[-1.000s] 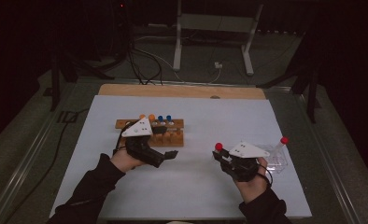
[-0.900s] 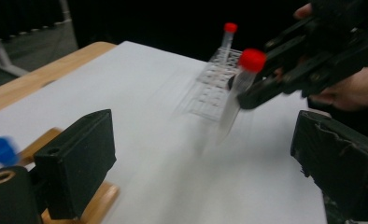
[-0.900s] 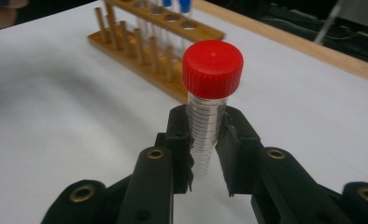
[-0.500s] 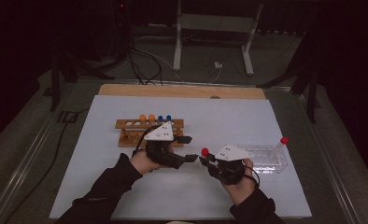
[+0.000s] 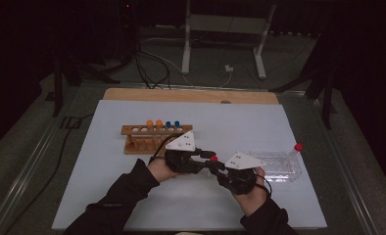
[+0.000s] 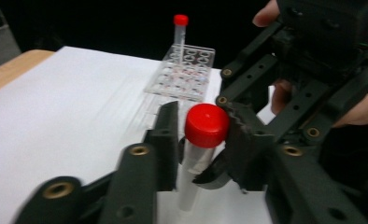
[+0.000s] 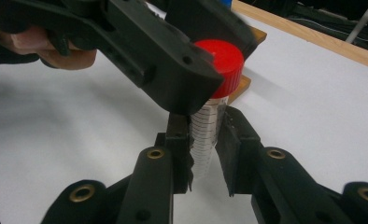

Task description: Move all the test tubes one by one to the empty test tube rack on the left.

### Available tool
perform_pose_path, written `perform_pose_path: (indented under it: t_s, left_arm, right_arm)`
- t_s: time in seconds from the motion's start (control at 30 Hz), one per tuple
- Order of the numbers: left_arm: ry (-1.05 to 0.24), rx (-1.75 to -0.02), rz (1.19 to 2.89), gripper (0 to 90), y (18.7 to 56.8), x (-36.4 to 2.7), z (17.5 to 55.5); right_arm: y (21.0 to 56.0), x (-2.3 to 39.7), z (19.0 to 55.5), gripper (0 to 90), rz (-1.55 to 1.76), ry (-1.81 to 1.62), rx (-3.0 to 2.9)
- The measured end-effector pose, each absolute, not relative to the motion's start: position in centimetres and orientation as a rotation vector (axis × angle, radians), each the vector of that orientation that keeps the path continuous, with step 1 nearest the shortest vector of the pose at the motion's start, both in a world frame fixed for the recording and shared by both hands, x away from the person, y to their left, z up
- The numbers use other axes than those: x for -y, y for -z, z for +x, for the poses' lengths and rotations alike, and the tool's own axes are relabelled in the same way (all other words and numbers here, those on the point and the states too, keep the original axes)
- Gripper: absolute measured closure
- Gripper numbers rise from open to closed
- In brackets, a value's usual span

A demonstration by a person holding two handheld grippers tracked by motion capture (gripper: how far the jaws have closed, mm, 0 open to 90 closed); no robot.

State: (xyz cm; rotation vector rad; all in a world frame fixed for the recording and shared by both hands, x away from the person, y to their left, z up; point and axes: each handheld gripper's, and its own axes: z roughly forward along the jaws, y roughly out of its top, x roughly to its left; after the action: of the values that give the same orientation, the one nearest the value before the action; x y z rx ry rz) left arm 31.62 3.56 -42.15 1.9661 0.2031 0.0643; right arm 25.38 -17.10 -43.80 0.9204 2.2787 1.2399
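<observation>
r tool [image 7: 203, 154] pinching red-cap tube [image 7: 205, 135] upright at body; l tool [image 6: 198, 154] jaws just closing on its cap [image 6: 206, 125], directly above r tool.

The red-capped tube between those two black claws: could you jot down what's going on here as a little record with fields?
Held thing: clear plastic tube with a red screw cap, upright
Right gripper: jaws shut on the tube's body
Left gripper: jaws have just been closing, now around the red cap
Clear plastic rack: on the white table mat, one red-capped tube standing in it
Wooden rack: behind the hands, with orange-capped tubes and blue-capped tubes
</observation>
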Motion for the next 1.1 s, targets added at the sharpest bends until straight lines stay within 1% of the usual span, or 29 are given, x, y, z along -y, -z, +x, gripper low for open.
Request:
perform_pose_path:
  t_s: [0.1,0.13,0.33,0.37,0.4,0.43,0.5,0.57,0.63,0.7,0.77,0.8,0.83,1.03,1.1]
  left_arm:
    - [-0.077,-0.202,1.963,71.0,42.0,-3.8,31.7]
    - [-0.077,-0.205,1.959,71.0,41.8,-3.9,31.7]
    - [-0.135,-0.244,1.950,71.4,40.6,-6.0,32.2]
    - [-0.151,-0.252,1.951,71.4,40.3,-6.4,32.2]
    - [-0.166,-0.264,1.949,71.4,39.9,-6.9,32.3]
    - [-0.182,-0.270,1.947,71.4,39.6,-7.5,32.4]
    - [-0.219,-0.297,1.938,71.4,38.9,-8.7,32.7]
    - [-0.251,-0.324,1.928,71.4,38.2,-10.1,33.0]
    - [-0.285,-0.353,1.917,71.4,37.5,-11.5,33.2]
    - [-0.323,-0.388,1.904,71.4,36.9,-13.0,33.5]
    - [-0.360,-0.419,1.890,71.4,36.3,-14.4,33.8]
    - [-0.373,-0.434,1.884,71.4,36.0,-15.0,34.0]
    - [-0.391,-0.451,1.876,71.4,35.8,-15.6,34.1]
    - [-0.480,-0.520,1.858,71.5,34.6,-18.6,34.8]
    - [-0.492,-0.540,1.852,71.4,34.5,-19.3,35.0]
  right_arm:
    - [43.8,17.3,25.4,72.6,0.920,-1.261,-2.274]
    - [43.8,17.3,25.4,66.9,0.921,-1.269,-2.268]
    - [43.4,18.3,25.8,52.4,0.934,-1.361,-2.258]
    - [43.3,18.4,25.8,44.6,0.959,-1.366,-2.244]
    - [43.3,18.5,25.8,41.5,0.979,-1.353,-2.222]
    - [43.2,18.6,25.8,40.6,0.985,-1.348,-2.209]
    - [43.1,18.8,25.8,30.8,0.994,-1.349,-2.182]
    - [43.0,19.0,25.7,24.4,0.997,-1.359,-2.152]
    - [42.8,19.3,25.7,15.3,1.003,-1.361,-2.129]
    - [42.6,19.6,25.6,13.3,1.017,-1.372,-2.094]
    - [42.5,20.0,25.6,4.5,1.030,-1.376,-2.083]
    - [42.4,20.2,25.6,1.5,1.026,-1.378,-2.082]
    - [42.4,20.3,25.6,0.0,1.020,-1.377,-2.087]
    - [42.4,21.0,25.6,0.0,1.031,-1.397,-2.106]
    - [42.3,21.1,25.5,0.0,1.032,-1.405,-2.094]
